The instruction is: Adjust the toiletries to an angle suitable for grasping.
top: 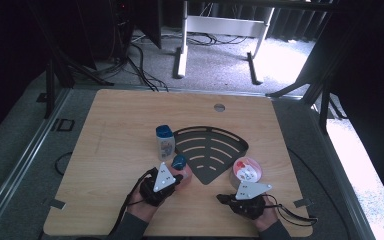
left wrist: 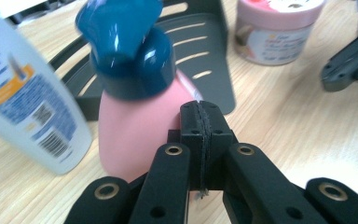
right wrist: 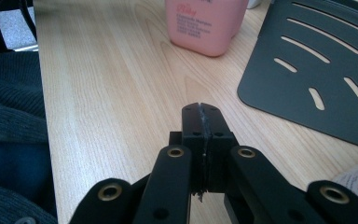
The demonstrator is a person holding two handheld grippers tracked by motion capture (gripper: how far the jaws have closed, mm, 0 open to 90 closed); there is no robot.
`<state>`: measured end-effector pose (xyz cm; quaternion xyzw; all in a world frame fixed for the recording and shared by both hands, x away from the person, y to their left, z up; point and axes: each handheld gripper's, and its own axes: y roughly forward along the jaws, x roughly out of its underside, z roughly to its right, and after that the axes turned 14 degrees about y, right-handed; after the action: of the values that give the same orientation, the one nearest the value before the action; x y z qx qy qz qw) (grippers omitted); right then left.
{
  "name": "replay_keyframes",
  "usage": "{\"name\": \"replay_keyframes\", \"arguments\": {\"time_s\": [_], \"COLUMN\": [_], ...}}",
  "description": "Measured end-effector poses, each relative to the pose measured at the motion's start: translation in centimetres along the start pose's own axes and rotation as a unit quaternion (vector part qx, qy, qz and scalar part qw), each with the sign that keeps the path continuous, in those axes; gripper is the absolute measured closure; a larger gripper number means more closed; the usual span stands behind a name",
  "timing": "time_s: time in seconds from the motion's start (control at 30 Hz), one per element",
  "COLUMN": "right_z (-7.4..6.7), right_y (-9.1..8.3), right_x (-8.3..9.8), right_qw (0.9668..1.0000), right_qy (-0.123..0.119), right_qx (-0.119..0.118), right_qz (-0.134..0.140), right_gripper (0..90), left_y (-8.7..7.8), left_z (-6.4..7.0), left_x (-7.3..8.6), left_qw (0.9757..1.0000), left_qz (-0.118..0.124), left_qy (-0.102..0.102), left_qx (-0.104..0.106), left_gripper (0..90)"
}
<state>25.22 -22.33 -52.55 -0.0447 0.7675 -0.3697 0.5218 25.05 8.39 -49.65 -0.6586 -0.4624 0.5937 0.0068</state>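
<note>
A pink bottle [top: 181, 170] with a dark blue cap [left wrist: 126, 46] stands on the wooden table [top: 120, 115], just left of a black slotted fan-shaped tray [top: 210, 147]. My left gripper [top: 181, 176] is shut with nothing between its jaws. Its tips [left wrist: 199, 109] sit right against the lower right side of the pink bottle [left wrist: 130, 135]. My right gripper [top: 221, 198] is shut too, also on nothing. It hovers low over bare wood [right wrist: 200, 112] and points toward the pink bottle [right wrist: 205, 23], with the tray [right wrist: 317, 70] at its right.
A white bottle [top: 164, 141] with a blue cap stands just behind the pink one and also appears as the white bottle [left wrist: 23, 93]. A pink jar [top: 246, 171] sits beside the tray's near right edge. A dark sleeve [right wrist: 9, 116] lies left of my right gripper.
</note>
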Motion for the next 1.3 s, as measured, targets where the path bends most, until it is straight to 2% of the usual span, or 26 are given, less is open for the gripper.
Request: {"name": "replay_keyframes", "arguments": {"time_s": [0.07, 0.13, 0.33, 0.4, 0.5, 0.57, 0.67, 0.77, 1.0, 1.07, 1.3], "right_z": [0.1, 0.1, 0.1, 0.0, 0.0, 0.0, 0.1, 0.4, 0.7, 0.7, 0.7], "right_y": [0.0, -0.1, 0.1, 0.1, 0.1, 0.1, 0.0, -0.4, -0.9, -1.0, -1.8], "right_x": [0.0, 0.0, 0.1, 0.2, 0.2, 0.2, 0.3, 0.4, 0.6, 0.6, 0.8], "right_qw": [1.0, 1.0, 1.0, 1.0, 1.0, 1.0, 1.0, 0.9999, 0.9998, 0.9997, 0.9996], "right_qy": [0.001, 0.001, 0.002, 0.0, 0.0, -0.002, 0.002, 0.006, 0.014, 0.015, 0.016], "right_qx": [0.003, 0.002, 0.002, 0.003, 0.004, 0.005, 0.005, 0.009, 0.013, 0.015, 0.022], "right_qz": [0.001, 0.001, -0.002, -0.003, -0.005, -0.004, -0.002, 0.0, 0.006, 0.008, 0.012], "right_gripper": [89.6, 89.6, 89.4, 89.4, 89.4, 89.4, 89.4, 89.4, 89.4, 89.4, 89.4], "left_y": [0.1, 0.2, 1.7, 2.6, 3.4, 3.8, 3.8, 3.8, 4.1, 4.2, 4.4], "left_z": [0.0, 0.3, 1.4, 1.4, 1.2, 0.9, 0.6, 0.5, -0.6, -1.0, -1.7], "left_x": [0.1, -0.2, -2.3, -2.7, -2.7, -2.4, -2.1, -2.0, -1.5, -1.2, -0.4], "left_qw": [1.0, 0.9999, 0.9988, 0.9988, 0.9992, 0.9992, 0.9994, 0.9993, 0.9995, 0.9998, 0.9996], "left_qz": [-0.002, 0.008, 0.016, 0.014, 0.009, -0.002, 0.003, 0.001, -0.007, -0.005, -0.014], "left_qy": [0.0, 0.003, 0.043, 0.045, 0.038, 0.038, 0.031, 0.037, 0.03, 0.02, 0.023], "left_qx": [-0.001, 0.008, 0.018, 0.016, 0.013, 0.007, 0.012, 0.008, 0.002, 0.005, 0.002], "left_gripper": [89.3, 89.3, 89.2, 89.2, 89.3, 89.4, 89.5, 89.5, 89.4, 89.4, 89.2]}}
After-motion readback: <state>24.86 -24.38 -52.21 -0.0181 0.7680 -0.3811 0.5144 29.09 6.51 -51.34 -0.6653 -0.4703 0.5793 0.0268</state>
